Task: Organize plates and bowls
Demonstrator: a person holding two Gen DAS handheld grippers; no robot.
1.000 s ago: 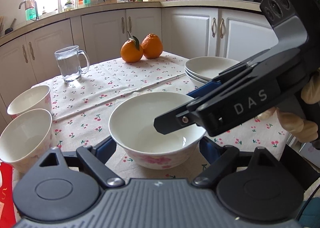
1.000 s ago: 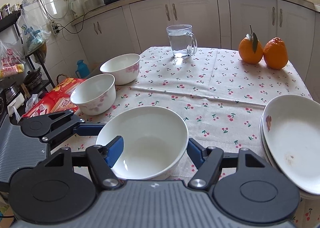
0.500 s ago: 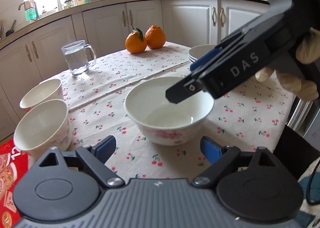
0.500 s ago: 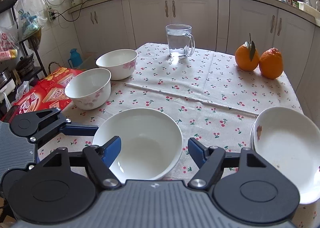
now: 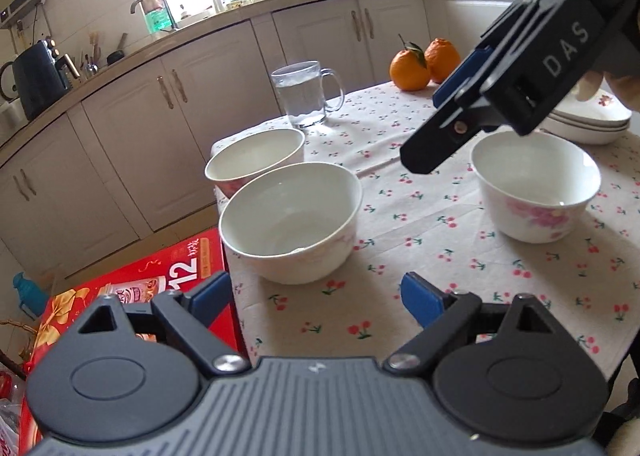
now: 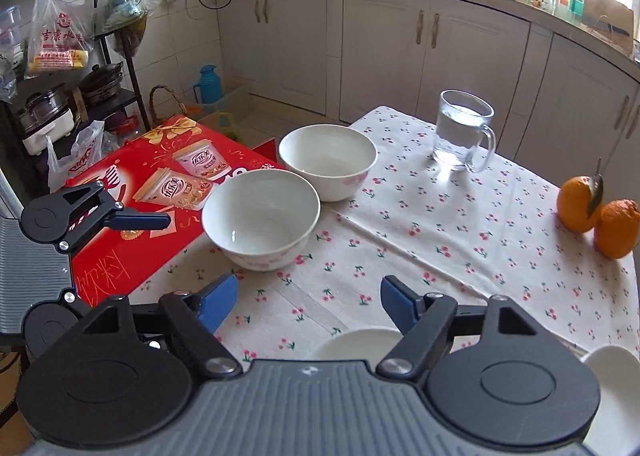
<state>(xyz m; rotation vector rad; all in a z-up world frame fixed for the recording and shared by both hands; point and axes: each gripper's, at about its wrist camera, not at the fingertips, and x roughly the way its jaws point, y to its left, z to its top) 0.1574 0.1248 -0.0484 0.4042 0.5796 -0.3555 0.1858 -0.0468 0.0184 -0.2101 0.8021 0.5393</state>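
Three white bowls with pink flowers stand on the cherry-print tablecloth. The near-left bowl [image 5: 290,222] [image 6: 262,218] sits at the table's left edge, with a second bowl [image 5: 256,156] [image 6: 328,160] behind it. The third bowl [image 5: 536,192] stands to the right; only its rim [image 6: 356,340] shows in the right wrist view. A stack of white plates [image 5: 592,120] lies at the far right. My left gripper [image 5: 316,296] is open and empty, just short of the near-left bowl. My right gripper [image 6: 308,302] is open and empty, above the third bowl.
A glass mug of water [image 5: 306,96] [image 6: 464,132] and two oranges [image 5: 424,64] [image 6: 596,212] stand at the back of the table. A red gift box [image 6: 140,192] lies beside the table's left edge. Kitchen cabinets run behind.
Both grippers have pulled back from the third bowl and swung left. The left gripper now faces the near-left bowl. The right gripper has risen above the third bowl.
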